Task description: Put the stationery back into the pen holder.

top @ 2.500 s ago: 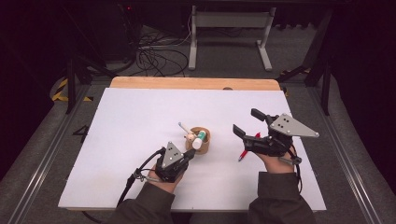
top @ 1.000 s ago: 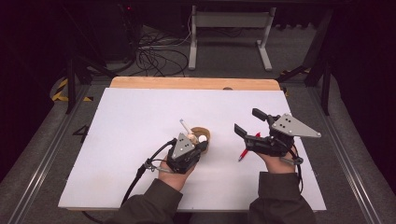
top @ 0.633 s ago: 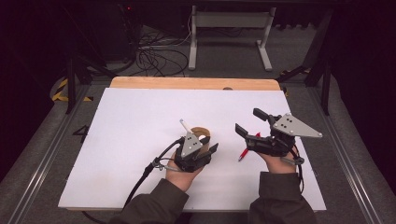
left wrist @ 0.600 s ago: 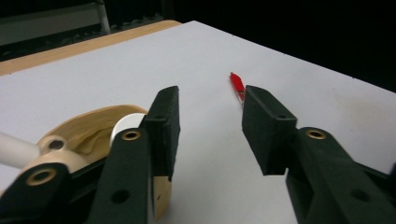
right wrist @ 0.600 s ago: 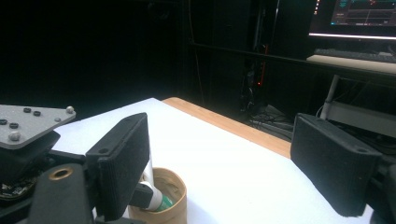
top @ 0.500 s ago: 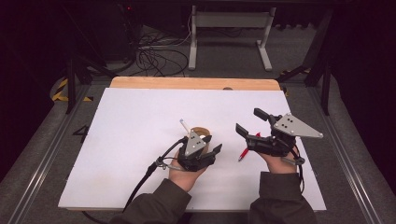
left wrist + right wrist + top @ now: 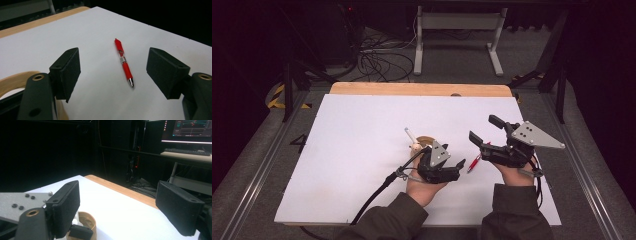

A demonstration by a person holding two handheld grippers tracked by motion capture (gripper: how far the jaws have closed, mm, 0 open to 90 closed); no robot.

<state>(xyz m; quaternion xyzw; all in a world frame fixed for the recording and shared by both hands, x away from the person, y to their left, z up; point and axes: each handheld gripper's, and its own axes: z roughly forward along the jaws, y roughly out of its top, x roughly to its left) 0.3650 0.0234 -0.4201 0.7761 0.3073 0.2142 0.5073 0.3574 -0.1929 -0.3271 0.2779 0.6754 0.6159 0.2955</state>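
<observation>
A red pen [image 7: 473, 164] lies flat on the white sheet [image 7: 362, 150] between my two hands. In the left gripper view the red pen [image 7: 123, 62] lies just ahead of the jaws. My left gripper [image 7: 458, 169] points right at it. Its jaws have just been opening and stand wide apart [image 7: 113, 65] with nothing between them. Behind that hand a small wooden holder [image 7: 428, 140] stands with a white pen [image 7: 409, 134] leaning out of it. My right gripper [image 7: 482, 128] hovers open and empty above the pen's far side, facing the holder [image 7: 86, 221].
The sheet covers a wooden table whose bare back edge [image 7: 417, 89] shows. Beyond it are a dark floor, cables [image 7: 377, 55] and a white stand [image 7: 457, 30]. A desk with a monitor [image 7: 192, 130] appears in the right gripper view. The left gripper's cable [image 7: 377, 192] trails toward the front edge.
My left gripper has slid right, away from the wooden holder toward the red pen, and its jaws have opened. The right gripper has stayed where it was.
</observation>
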